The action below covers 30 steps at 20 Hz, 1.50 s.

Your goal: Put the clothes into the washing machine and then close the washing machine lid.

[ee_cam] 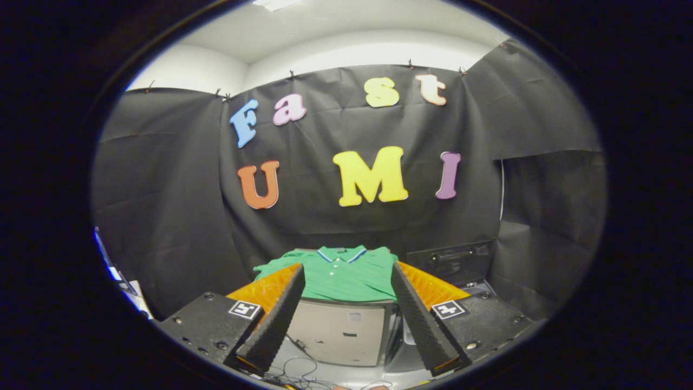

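A green polo shirt (338, 275) with a striped collar lies flat on top of a grey cabinet-like box (338, 330), beyond my fingers. My gripper (346, 276) is open, its two fingers spread wide to either side of the shirt and not touching it. Nothing is held between them. A dark appliance (452, 261) with a handle on its lid stands to the right behind the shirt, lid down.
Black cloth walls close the booth behind and on both sides. Loose cables (303, 374) lie on the pale floor below the box. A white object (124, 284) stands at the left wall.
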Each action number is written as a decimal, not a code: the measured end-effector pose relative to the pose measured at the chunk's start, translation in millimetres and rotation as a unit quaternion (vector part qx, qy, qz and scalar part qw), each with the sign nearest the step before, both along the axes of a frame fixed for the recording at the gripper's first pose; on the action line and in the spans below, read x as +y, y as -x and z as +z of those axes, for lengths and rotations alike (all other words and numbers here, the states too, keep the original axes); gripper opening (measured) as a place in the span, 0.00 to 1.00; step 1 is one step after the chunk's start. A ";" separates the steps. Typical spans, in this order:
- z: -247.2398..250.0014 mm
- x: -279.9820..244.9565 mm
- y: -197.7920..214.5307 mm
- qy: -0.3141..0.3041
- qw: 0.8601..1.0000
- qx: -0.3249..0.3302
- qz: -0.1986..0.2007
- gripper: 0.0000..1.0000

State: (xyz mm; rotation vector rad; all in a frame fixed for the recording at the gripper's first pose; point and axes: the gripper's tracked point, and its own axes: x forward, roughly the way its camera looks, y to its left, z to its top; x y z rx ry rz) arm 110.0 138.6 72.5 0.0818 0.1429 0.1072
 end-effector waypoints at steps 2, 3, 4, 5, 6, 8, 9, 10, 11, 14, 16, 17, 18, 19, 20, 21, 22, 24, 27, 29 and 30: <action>-4.1 16.3 -25.9 0.008 0.999 0.041 0.007 1.00; -5.2 23.1 -38.7 0.012 0.998 0.057 0.007 1.00; -6.7 29.6 -50.0 0.016 0.997 0.076 0.009 1.00; -10.0 36.5 -62.6 0.019 0.995 0.095 0.012 1.00; -12.1 43.2 -76.1 0.019 0.993 0.116 0.015 1.00; -22.4 58.5 -104.5 0.020 0.985 0.168 0.029 1.00; -31.1 60.7 -116.6 0.024 0.980 0.196 0.034 1.00; -34.4 63.3 -126.9 0.023 0.974 0.220 0.039 1.00; -41.2 66.1 -139.7 0.023 0.968 0.244 0.043 1.00; -52.7 71.2 -176.8 0.030 0.951 0.303 0.049 1.00; -68.2 72.3 -203.5 0.048 0.937 0.343 0.049 1.00; -77.1 73.0 -214.7 0.057 0.926 0.368 0.053 1.00; -86.5 73.3 -224.7 0.060 0.917 0.390 0.053 0.99; -95.2 73.2 -235.0 0.064 0.907 0.412 0.053 0.98; -103.0 72.5 -243.8 0.065 0.899 0.431 0.050 0.98; -110.9 72.9 -252.5 0.067 0.890 0.448 0.050 0.98; -118.8 73.4 -261.0 0.067 0.884 0.461 0.049 0.97; -132.6 73.6 -273.6 0.069 0.871 0.484 0.045 0.96; -147.4 75.5 -286.3 0.054 0.854 0.517 0.029 0.96; -147.9 74.5 -293.1 0.074 0.850 0.520 0.020 0.95; -149.4 73.8 -293.4 0.087 0.849 0.521 0.017 0.94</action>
